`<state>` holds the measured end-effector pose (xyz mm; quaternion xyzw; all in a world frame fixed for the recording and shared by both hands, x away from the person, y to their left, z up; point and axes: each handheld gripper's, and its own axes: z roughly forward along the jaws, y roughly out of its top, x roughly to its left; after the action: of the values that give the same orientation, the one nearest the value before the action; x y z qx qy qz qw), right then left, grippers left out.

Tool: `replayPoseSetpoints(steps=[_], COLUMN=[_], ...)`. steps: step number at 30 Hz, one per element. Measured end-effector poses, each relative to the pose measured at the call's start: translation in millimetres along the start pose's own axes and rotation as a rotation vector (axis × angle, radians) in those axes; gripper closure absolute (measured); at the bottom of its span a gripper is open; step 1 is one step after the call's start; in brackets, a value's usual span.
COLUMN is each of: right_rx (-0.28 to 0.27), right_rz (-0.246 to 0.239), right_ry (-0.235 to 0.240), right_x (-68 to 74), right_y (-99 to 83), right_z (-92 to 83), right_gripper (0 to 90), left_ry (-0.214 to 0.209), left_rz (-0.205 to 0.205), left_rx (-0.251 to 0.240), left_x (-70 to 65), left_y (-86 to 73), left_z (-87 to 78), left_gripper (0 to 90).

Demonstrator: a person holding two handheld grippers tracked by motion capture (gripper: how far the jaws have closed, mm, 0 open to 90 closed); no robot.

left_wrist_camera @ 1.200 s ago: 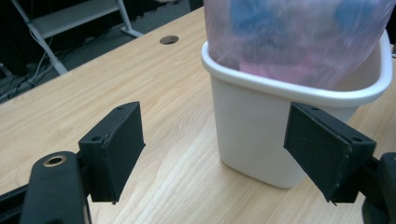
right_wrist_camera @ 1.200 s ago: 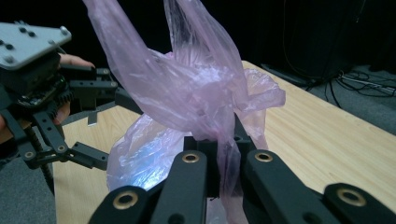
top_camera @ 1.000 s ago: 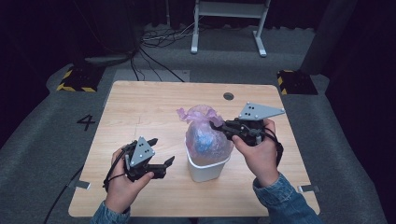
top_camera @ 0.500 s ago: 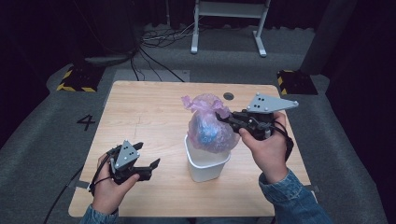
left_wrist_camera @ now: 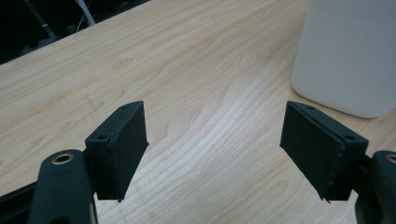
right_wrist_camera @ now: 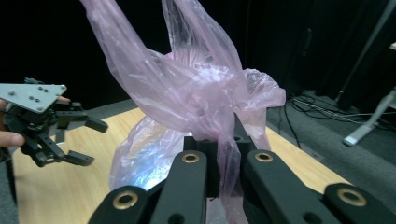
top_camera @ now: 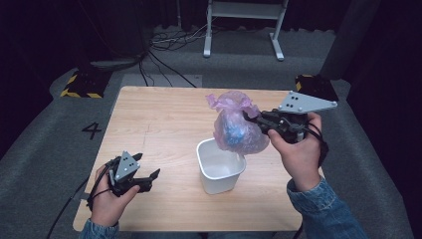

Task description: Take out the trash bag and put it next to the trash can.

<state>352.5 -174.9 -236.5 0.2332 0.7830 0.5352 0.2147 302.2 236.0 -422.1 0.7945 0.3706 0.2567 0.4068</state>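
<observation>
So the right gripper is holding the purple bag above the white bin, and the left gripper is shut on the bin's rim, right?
Not quite. The left gripper is open and holds nothing, clear of the bin, as the left gripper view shows. The right gripper does hold the purple bag above the bin.

Recording lab: black curtains [top_camera: 45, 30], hazard-taped floor blocks [top_camera: 79, 85], cables on floor [top_camera: 169, 42], metal stand [top_camera: 244, 25], numbered wooden table [top_camera: 159, 124].
</observation>
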Motion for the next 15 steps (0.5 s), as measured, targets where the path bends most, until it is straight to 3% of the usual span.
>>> replayPoseSetpoints(steps=[8,13,15], right_rx=[0.016,0.025,0.032], right_rz=[0.023,0.04,0.051], right_ry=[-0.069,-0.095,-0.103], right_x=[-21.6,-31.5,-36.1], right_y=[-9.2,-19.0,-24.6], right_z=[-17.5,-23.5,-24.5], right_gripper=[88.6,88.6,88.6], left_ry=[-0.006,0.031,0.026], left_rz=[-0.018,0.005,-0.01], left_rx=[0.029,0.063,0.061], left_x=[3.2,6.7,9.0], left_y=[-6.3,-13.7,-16.4], left_z=[5.4,6.5,6.4], left_gripper=[22.1,23.0,23.1])
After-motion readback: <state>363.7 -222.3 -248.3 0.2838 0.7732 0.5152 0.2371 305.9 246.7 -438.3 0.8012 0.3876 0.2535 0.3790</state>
